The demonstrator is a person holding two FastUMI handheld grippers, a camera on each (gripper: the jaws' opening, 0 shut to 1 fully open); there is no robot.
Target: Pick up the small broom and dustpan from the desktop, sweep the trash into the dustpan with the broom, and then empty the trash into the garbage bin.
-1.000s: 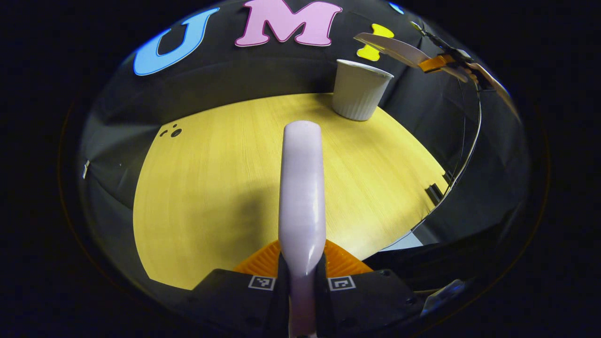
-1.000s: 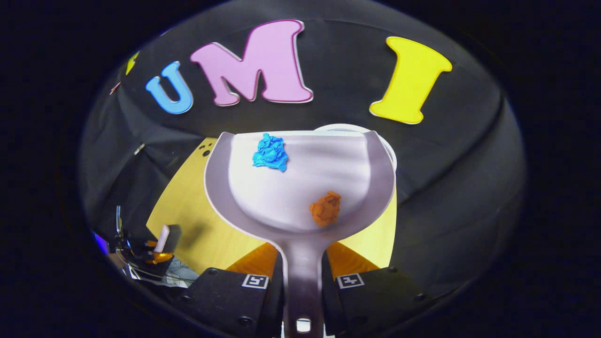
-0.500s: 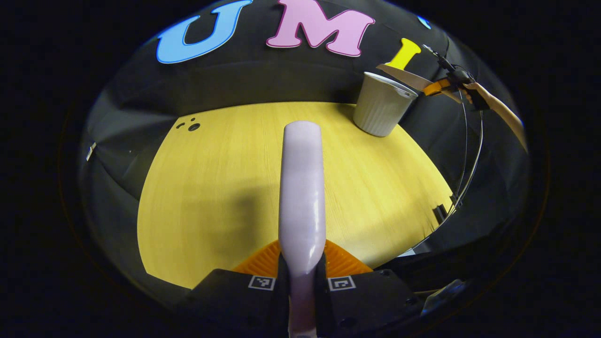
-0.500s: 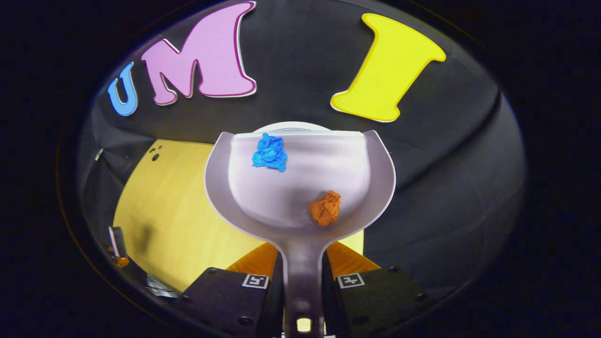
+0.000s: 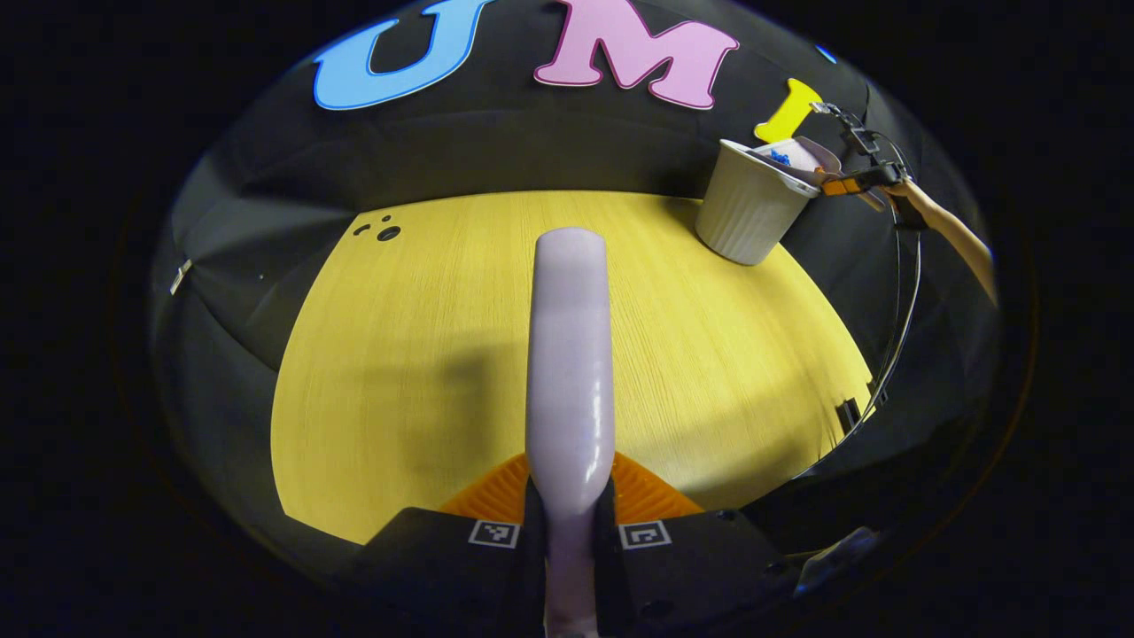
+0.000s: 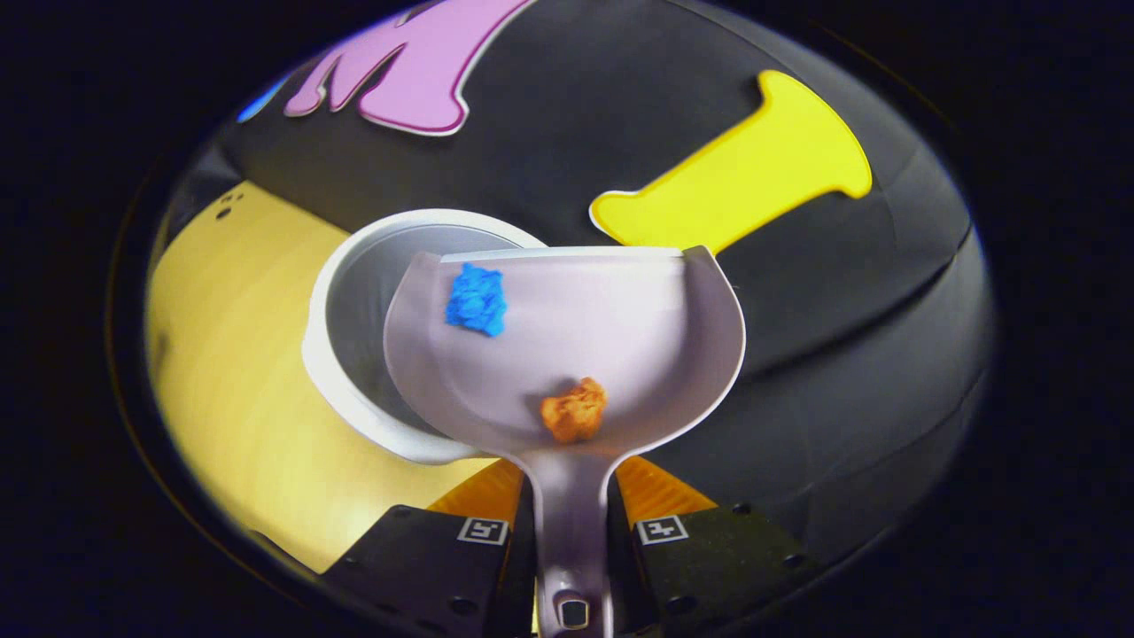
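Emptying Step in Hand

Dustpan [image 6: 567,346] is held by its handle in the right gripper [image 6: 571,540] over the garbage bin [image 6: 354,292], blue scrap [image 6: 476,299] and orange scrap [image 6: 574,409] inside. Broom [image 5: 569,354] is clamped by left fingers [image 5: 496,483]. Steeper tilt is judged necessary.

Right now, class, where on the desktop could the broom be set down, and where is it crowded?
The yellow desktop lies bare from the small dark holes at its far left across to the white garbage bin. The far right corner is crowded: there the right gripper tilts the dustpan, carrying blue and orange paper wads, over the bin.
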